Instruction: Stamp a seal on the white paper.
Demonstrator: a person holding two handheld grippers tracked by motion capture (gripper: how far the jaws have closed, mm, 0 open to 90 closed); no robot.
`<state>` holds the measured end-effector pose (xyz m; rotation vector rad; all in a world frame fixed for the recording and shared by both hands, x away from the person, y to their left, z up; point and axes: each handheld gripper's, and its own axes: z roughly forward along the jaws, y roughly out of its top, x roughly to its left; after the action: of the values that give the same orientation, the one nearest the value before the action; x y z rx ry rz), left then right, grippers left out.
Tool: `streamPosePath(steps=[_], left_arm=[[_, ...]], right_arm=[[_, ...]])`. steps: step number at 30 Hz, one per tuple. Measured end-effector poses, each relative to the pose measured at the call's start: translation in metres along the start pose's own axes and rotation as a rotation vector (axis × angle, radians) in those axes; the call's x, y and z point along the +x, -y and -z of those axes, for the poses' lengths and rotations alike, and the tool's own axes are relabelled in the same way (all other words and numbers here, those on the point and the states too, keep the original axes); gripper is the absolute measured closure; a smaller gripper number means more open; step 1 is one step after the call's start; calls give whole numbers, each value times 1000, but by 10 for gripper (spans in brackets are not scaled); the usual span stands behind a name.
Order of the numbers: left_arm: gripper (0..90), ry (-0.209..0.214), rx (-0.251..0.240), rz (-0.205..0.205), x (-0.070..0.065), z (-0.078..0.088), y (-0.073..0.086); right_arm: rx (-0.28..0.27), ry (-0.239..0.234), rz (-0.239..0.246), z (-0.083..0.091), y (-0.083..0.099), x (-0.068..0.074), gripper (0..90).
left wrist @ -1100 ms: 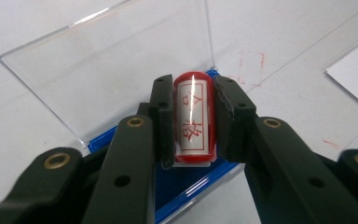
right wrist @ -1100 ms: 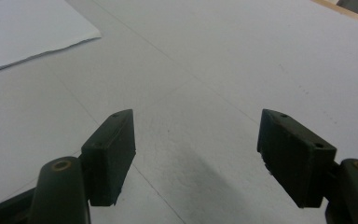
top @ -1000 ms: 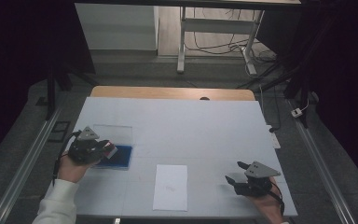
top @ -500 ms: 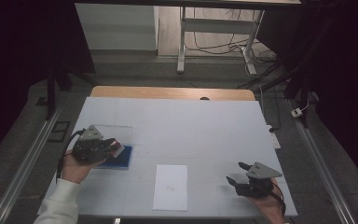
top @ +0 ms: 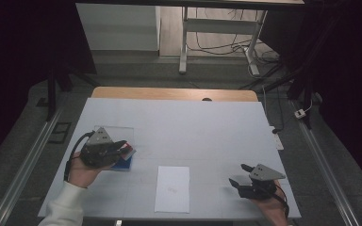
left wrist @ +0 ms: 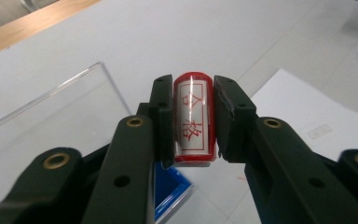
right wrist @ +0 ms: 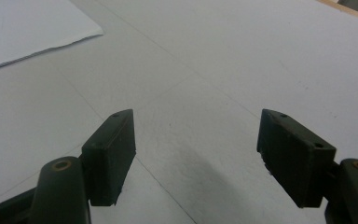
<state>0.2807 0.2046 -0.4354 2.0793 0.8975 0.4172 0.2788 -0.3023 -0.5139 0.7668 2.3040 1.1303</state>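
Observation:
A red stamp with a white label of red characters stands upright between my left gripper's pads, which are shut on it. In the high view that left gripper hovers over a blue ink pad at the table's left, with the stamp's red tip just showing. A clear plastic lid lies flat beside the blue pad. A white sheet of paper lies near the front middle. My right gripper is open over bare table at the front right.
The white table top has a wooden strip along its far edge. Metal rails run along both sides. A table frame and cables stand on the floor beyond.
My left gripper has lifted off the ink pad and drifted right toward the paper, carrying the stamp. The right gripper has stayed put.

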Motion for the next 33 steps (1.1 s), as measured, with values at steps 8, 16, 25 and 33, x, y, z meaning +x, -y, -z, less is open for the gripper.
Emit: streamPosePath(steps=[8, 16, 25, 33], left_arm=[[702, 40, -11, -25, -12, -5, -6], [702, 70, -2, -50, -24, -13, -11], [702, 105, 0, -72, -35, -21, -15], [702, 124, 2, -83, -41, -25, -18]], right_arm=[[10, -2, 5, -1, 0, 0, 273], [12, 3, 9, -1, 0, 1, 273], [10, -3, 10, -1, 0, 1, 274], [9, -1, 8, 0, -1, 1, 274]])
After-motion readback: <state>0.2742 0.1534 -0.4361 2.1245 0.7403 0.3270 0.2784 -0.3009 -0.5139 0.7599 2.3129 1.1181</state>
